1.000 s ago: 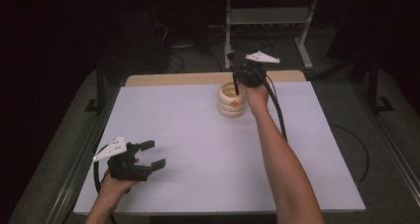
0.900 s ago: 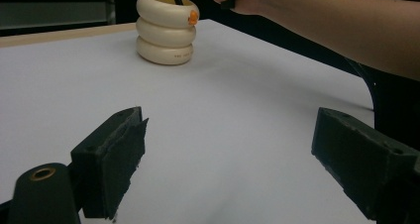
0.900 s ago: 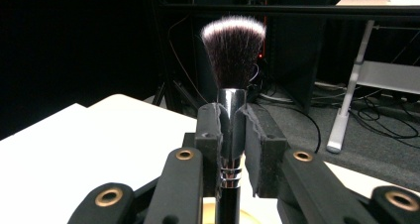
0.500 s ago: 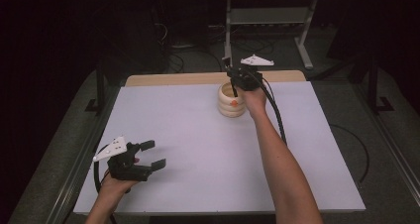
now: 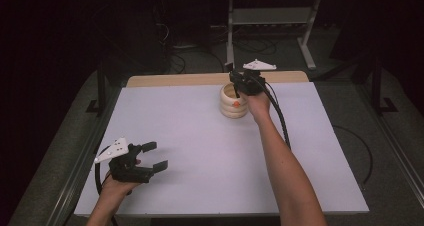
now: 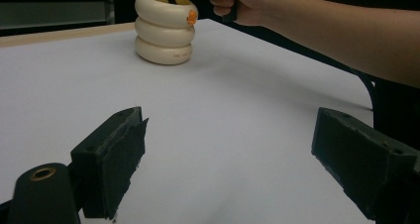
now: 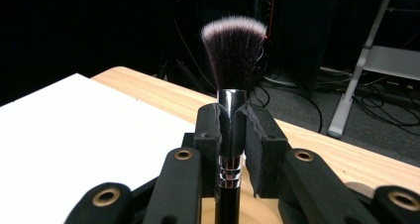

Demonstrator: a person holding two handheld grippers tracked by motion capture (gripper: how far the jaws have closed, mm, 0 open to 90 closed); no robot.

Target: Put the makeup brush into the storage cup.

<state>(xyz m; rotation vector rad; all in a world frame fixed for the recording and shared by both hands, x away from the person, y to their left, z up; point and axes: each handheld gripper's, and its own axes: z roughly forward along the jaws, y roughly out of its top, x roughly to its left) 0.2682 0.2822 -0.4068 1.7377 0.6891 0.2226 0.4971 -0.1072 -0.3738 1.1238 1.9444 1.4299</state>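
A: Where's the brush?

B: The makeup brush (image 7: 232,85) is clamped in the right claw (image 7: 232,135), both pads pressed against its shiny metal collar. The dark bristles with pale tips fan out above the jaws, and the black handle runs down into the holder's mouth.

A: And the holder?

B: The cream holder (image 5: 234,102), shaped like 3 stacked rings with an orange mark on its side, stands on the white counter (image 5: 200,151) toward the far edge. In the high view the right claw (image 5: 240,83) sits right above its rim, the hand just behind it.

A: What about the other hand?

B: The left claw (image 5: 150,158) is near the counter's front left corner, well apart from the holder. Its 2 jaws stand wide open with bare white surface between them. Its own camera sees the holder (image 6: 164,29) far off, a thin dark handle poking from its top.
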